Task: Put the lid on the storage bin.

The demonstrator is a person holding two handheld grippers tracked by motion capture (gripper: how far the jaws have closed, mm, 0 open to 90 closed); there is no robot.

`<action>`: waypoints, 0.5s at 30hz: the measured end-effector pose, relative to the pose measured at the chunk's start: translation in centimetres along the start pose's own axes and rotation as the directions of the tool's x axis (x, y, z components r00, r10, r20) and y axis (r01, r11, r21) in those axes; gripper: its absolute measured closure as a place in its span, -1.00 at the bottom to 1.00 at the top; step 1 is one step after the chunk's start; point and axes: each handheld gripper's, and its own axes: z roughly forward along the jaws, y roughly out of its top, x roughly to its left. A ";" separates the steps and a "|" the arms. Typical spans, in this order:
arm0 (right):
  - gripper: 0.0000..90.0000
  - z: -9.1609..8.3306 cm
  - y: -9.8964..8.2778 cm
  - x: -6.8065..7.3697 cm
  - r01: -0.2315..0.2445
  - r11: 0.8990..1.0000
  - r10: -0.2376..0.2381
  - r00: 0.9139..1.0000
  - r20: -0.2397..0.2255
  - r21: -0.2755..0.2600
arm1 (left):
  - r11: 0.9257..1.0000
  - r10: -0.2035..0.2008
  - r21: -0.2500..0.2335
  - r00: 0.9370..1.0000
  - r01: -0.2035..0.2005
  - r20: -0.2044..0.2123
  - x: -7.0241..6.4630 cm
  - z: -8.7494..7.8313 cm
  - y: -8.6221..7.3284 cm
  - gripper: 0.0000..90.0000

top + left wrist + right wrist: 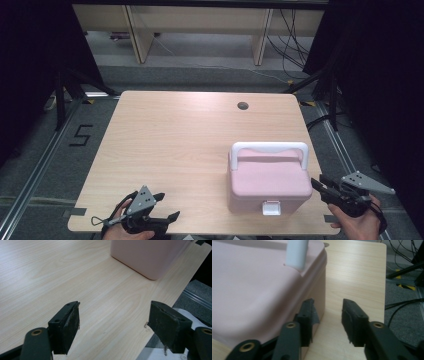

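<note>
A pink box [269, 182] with a white handle [269, 147] and a white front latch [271, 207] stands, lid down, on the near right of the wooden table [175, 140]. My right gripper [320, 181] is at the box's right side, open with nothing between its jaws. In the right gripper view, my right gripper [328, 302] has its left jaw close against the wall of the pink box [257, 290], below the white handle [297, 252]. My left gripper [168, 206] is open and empty at the near left edge. In the left gripper view, my left gripper [115, 307] points at the pink box [147, 255].
A round cable hole [243, 105] sits near the table's far edge. The table's right edge runs close beside my right gripper, with grey floor and cables [402, 302] beyond. A "5" mark [80, 135] is on the floor at left. Desk legs [140, 35] stand behind.
</note>
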 end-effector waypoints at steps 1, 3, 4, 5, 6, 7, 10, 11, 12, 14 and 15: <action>0.28 0.0 -0.2 0.0 -0.005 1.000 0.005 1.000 0.009 0.004 | 1.000 0.010 0.012 1.000 -0.010 -0.003 0.1 0.0 -0.1 -0.47; 0.13 -0.1 -0.5 -0.2 -0.011 1.000 0.011 1.000 0.017 0.007 | 1.000 0.017 0.001 1.000 -0.017 0.000 0.1 0.0 -0.2 -0.49; 0.07 -0.2 -0.6 0.0 -0.047 0.999 0.046 0.999 0.018 0.019 | 1.000 0.029 0.008 1.000 -0.029 0.001 0.1 -0.1 -0.3 -0.49; -0.02 -0.1 -0.8 -0.3 -0.028 1.000 0.027 1.000 0.014 0.011 | 1.000 0.018 -0.006 1.000 -0.018 0.001 0.0 0.0 -0.3 -0.50; -0.05 -0.2 -1.0 -0.1 -0.049 0.998 0.047 0.998 0.042 0.027 | 1.000 0.014 -0.012 1.000 -0.014 0.003 -0.1 0.0 -0.4 -0.50; -0.12 -0.2 -1.2 -0.3 -0.034 0.999 0.033 0.998 0.049 0.019 | 1.000 0.020 -0.017 1.000 -0.020 -0.007 -0.1 0.0 -0.5 -0.51; -0.25 -0.3 -1.8 -0.1 -0.047 0.998 0.045 0.998 0.050 0.041 | 0.999 0.035 -0.001 0.999 -0.035 -0.011 0.1 -0.3 -0.6 -0.56; -0.28 -0.3 -2.0 -0.2 -0.023 0.998 0.021 0.999 0.050 0.050 | 1.000 0.022 -0.014 1.000 -0.023 -0.008 0.0 -0.2 -0.7 -0.59; -0.30 -0.3 -2.2 -0.1 -0.011 0.998 0.008 0.998 0.059 0.058 | 1.000 0.020 -0.015 1.000 -0.021 -0.008 0.0 -0.2 -0.8 -0.61; -0.36 -0.2 -2.7 0.3 -0.033 0.996 0.029 0.998 0.058 0.079 | 1.000 0.014 -0.026 1.000 -0.014 -0.001 -0.1 -0.2 -1.0 -0.64; -0.38 -0.2 -2.9 0.5 -0.040 0.995 0.035 0.998 0.058 0.088 | 1.000 0.023 -0.016 1.000 -0.023 0.000 -0.1 -0.3 -1.1 -0.64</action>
